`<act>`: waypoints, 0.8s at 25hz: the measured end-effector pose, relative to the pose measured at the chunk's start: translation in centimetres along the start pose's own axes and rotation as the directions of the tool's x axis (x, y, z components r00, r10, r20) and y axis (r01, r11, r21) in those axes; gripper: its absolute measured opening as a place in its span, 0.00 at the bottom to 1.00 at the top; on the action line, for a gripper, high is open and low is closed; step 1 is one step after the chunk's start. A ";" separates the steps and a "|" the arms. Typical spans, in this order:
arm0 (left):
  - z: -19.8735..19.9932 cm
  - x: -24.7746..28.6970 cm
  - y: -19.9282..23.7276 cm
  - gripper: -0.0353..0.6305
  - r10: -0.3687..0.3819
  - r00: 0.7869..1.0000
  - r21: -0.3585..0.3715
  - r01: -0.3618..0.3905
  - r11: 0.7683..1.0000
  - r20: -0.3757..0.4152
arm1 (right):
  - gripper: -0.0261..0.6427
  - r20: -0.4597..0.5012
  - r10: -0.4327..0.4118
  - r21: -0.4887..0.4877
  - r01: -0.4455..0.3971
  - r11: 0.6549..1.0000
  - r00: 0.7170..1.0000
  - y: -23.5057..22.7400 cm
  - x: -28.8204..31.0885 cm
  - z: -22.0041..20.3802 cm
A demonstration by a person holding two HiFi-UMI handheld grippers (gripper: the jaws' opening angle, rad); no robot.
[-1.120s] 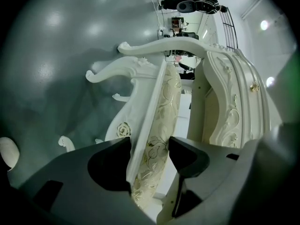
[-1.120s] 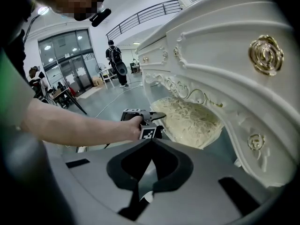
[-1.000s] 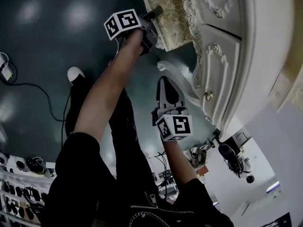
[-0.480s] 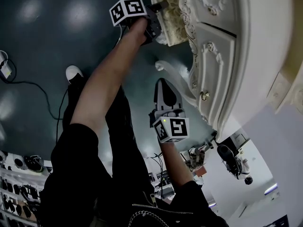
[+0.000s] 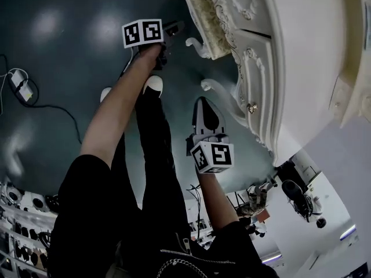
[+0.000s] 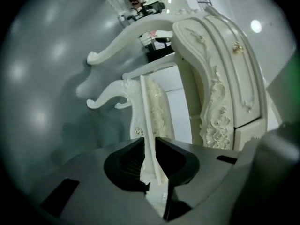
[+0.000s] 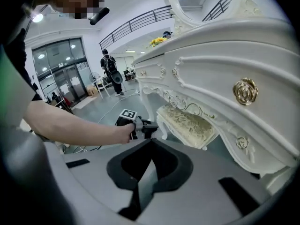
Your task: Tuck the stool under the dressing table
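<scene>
The white carved stool (image 5: 206, 16) with a cream cushion stands partly beneath the dressing table (image 5: 278, 57). It also shows in the right gripper view as stool (image 7: 187, 121) under table (image 7: 211, 69). My left gripper (image 5: 175, 26) hovers just short of the stool's near side. Its jaws have just been closing and now stand a narrow gap apart, with only the stool's rail (image 6: 146, 111) seen beyond the left gripper (image 6: 147, 142); nothing is gripped. The right gripper (image 5: 203, 101) hangs shut and empty near the table's curved leg (image 5: 223, 94).
The person's legs and white shoes (image 5: 153, 84) stand on the dark glossy floor. A cable and power box (image 5: 23, 88) lie at the left. Shelves of small items (image 5: 23, 213) fill the lower left. People (image 7: 110, 69) stand far off in the hall.
My left gripper came off the stool's edge, drew back a little and rolled, and its jaws narrowed. The right gripper stayed almost where it was.
</scene>
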State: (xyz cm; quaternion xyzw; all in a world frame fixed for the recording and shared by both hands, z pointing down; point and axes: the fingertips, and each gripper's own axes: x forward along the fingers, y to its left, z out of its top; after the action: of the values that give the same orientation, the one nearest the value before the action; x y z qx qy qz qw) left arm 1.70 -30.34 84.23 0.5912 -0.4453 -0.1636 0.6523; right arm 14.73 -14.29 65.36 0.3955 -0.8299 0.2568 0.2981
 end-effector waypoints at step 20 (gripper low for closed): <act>-0.2 -24.0 -15.3 0.09 0.235 0.972 0.753 -0.159 0.638 0.007 | 0.05 0.137 -0.131 0.131 0.113 0.985 0.982 6.9 -8.9 6.5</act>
State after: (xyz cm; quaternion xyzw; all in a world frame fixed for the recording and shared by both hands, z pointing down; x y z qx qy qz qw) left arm -6.53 -16.24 60.92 0.7614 -0.5042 0.1334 0.3850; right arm 11.74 -10.29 53.37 0.4808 -0.8062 0.2590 0.2275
